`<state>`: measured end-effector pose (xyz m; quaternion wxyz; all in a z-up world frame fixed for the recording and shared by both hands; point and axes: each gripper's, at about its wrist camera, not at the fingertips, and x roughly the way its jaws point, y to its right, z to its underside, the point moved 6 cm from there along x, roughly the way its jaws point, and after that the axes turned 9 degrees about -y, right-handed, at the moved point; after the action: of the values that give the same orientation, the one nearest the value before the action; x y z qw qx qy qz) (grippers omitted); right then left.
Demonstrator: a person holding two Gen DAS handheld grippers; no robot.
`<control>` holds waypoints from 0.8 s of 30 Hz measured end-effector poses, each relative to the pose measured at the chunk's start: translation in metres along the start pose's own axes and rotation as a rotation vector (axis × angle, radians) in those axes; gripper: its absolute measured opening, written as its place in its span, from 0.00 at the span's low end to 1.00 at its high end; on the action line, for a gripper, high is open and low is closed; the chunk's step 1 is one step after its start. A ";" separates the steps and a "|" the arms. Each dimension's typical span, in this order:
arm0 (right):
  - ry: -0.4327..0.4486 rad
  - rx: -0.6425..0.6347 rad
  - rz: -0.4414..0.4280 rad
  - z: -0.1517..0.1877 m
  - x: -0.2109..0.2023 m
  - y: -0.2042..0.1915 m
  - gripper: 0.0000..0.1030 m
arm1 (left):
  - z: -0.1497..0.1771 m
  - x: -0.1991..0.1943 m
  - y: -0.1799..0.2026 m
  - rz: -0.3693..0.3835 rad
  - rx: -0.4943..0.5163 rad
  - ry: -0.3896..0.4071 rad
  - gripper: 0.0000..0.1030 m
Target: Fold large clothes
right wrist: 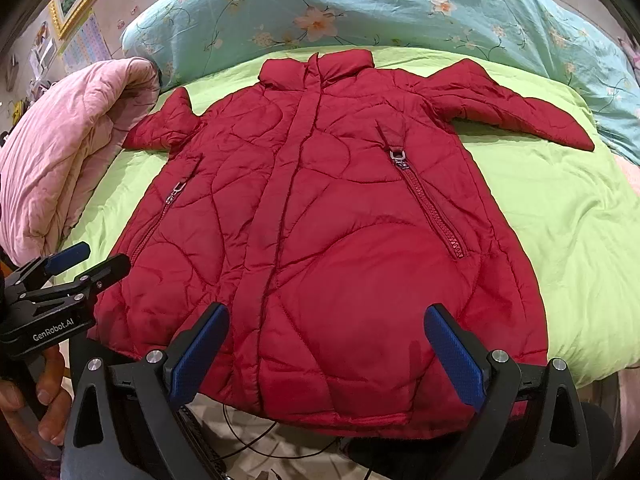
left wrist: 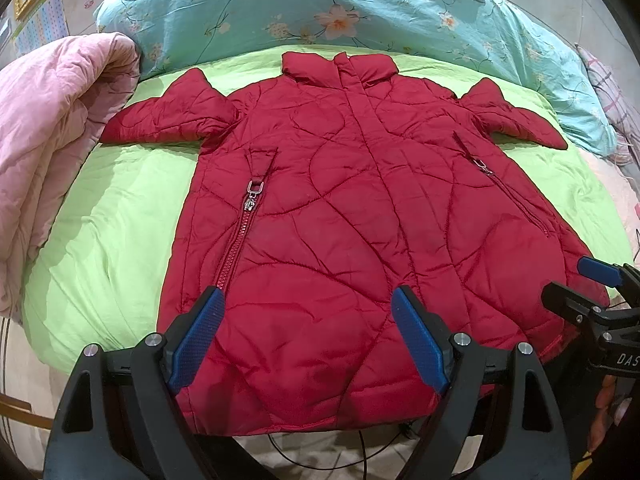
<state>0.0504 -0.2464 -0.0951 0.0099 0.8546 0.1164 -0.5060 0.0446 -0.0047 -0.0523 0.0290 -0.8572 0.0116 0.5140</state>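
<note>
A red quilted jacket lies flat and front up on the green sheet. Its collar points away, both sleeves are spread sideways, and its hem hangs at the near edge of the bed. My left gripper hovers open over the hem's left half, blue pads wide apart with nothing between them. Over the hem's right half my right gripper is open too and holds nothing. Each wrist view catches the other gripper at its edge: the right gripper and the left gripper.
A rolled pink quilt lies on the left of the bed. Behind the collar stretches a teal floral duvet. A black cable runs on the floor under the hem. A person's hand grips the left handle.
</note>
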 end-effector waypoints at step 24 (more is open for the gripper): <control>-0.004 -0.002 -0.006 -0.003 0.002 -0.001 0.96 | -0.002 0.003 -0.002 0.004 0.000 -0.010 0.83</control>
<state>0.0533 -0.2445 -0.0952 0.0098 0.8531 0.1194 -0.5078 0.0483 -0.0031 -0.0540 0.0282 -0.8547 0.0130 0.5181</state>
